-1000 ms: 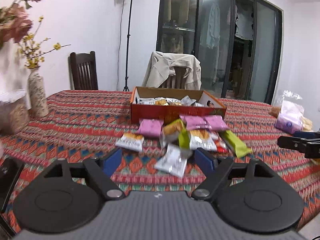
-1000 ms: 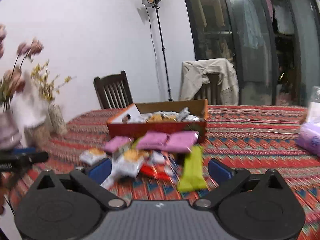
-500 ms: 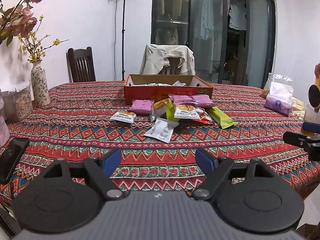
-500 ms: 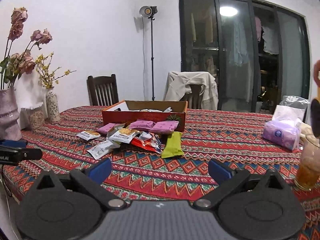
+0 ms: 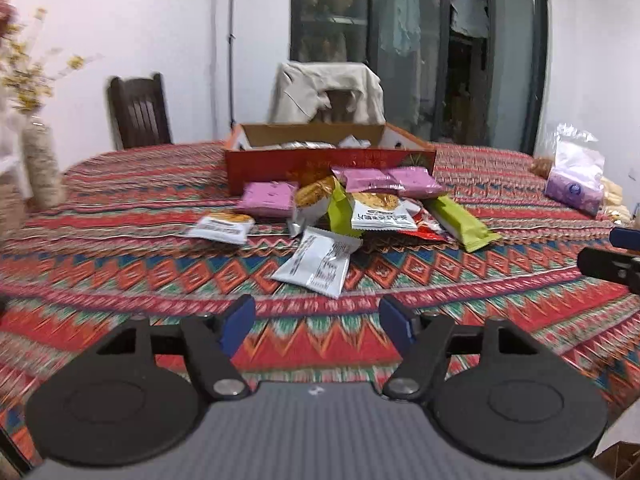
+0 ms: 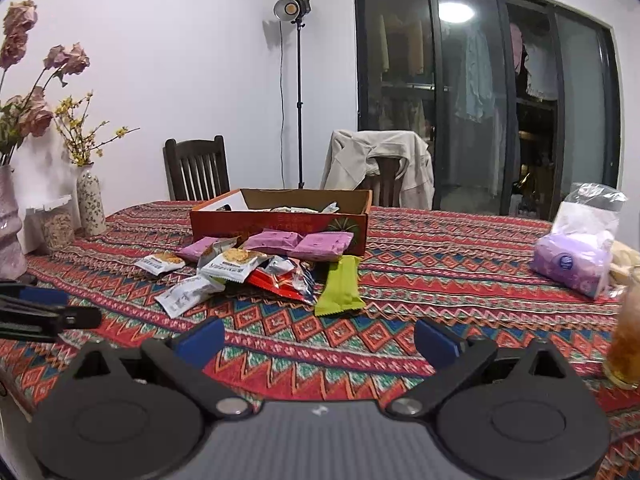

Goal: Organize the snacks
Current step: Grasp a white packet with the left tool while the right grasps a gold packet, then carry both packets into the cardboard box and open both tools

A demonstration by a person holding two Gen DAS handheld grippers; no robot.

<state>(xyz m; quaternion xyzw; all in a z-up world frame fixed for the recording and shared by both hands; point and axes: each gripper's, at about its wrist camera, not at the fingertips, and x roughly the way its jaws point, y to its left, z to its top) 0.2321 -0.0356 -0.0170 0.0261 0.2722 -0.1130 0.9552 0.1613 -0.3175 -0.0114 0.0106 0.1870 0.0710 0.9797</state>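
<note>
A pile of snack packets lies on the patterned tablecloth in front of an open orange cardboard box (image 5: 328,160) (image 6: 280,220) that holds several packets. Nearest me is a white packet (image 5: 318,266) (image 6: 188,294). Pink packets (image 5: 268,198) (image 6: 324,244), a green packet (image 5: 460,222) (image 6: 340,286) and a red packet (image 6: 280,280) lie among them. My left gripper (image 5: 316,320) is open and empty, just short of the white packet. My right gripper (image 6: 316,338) is open and empty, short of the green packet.
A floral vase (image 6: 91,204) and a large pink vase (image 6: 8,232) stand at the table's left. A purple tissue pack in a plastic bag (image 6: 576,248) (image 5: 576,184) and a glass of tea (image 6: 626,344) stand at the right. Two chairs are behind the table.
Both grippers have moved forward toward the snack pile after pulling back half a second ago. Both stay open and empty.
</note>
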